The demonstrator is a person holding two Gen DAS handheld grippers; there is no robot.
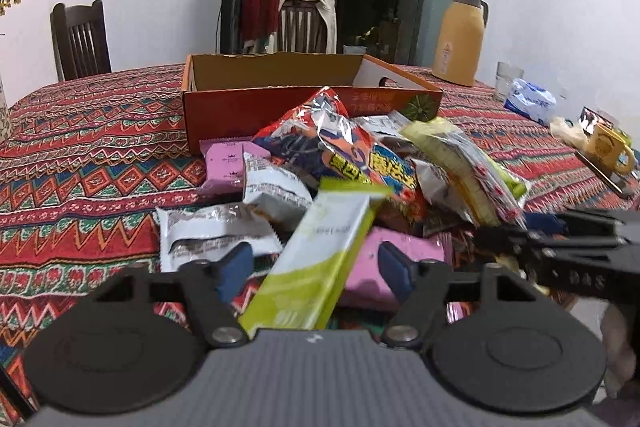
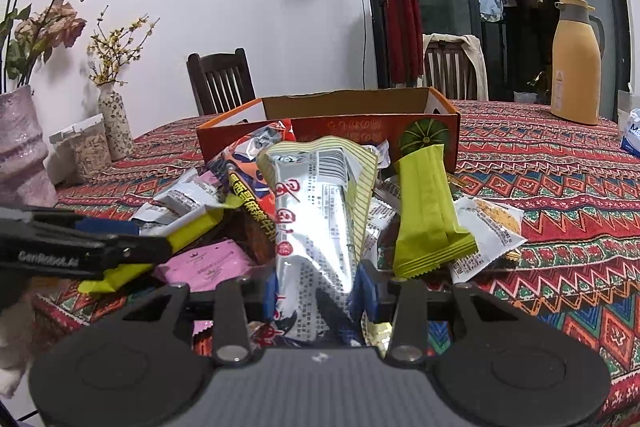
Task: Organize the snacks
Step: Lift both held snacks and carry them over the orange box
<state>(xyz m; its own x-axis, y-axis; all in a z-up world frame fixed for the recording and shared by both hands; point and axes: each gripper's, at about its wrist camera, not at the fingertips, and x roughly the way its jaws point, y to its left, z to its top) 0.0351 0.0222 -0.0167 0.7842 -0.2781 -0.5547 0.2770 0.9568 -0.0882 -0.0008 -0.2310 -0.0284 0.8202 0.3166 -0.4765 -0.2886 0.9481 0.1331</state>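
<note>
While the left claw (image 1: 316,263) sits over the near edge of the snack pile, a white-and-lime packet (image 1: 316,255) stands tilted between its blue pads; the wrapper is blurred and I honestly can't tell if the pads are pressing on it or just flanking it. The right claw (image 2: 320,291) is closed on a crinkly silver foil pack (image 2: 316,227) with red print, which sticks up and blocks most of what's ahead of it. Just past both claws is the heap: glossy orange-and-blue bag (image 1: 340,147), flat pink wrappers (image 1: 226,167), white sachets (image 1: 208,235), and a ribbed lime-green pouch (image 2: 428,215) leaning to the right of the silver one. Beyond the heap sits an open orange cardboard box (image 1: 224,107) with a pumpkin picture on its front. Everything's on a desk (image 1: 88,163) under a busy red zigzag woven cloth. Far right of the box stands a smooth mustard thermos jug (image 1: 460,35); far left, vases of dried flowers (image 2: 112,119).
</note>
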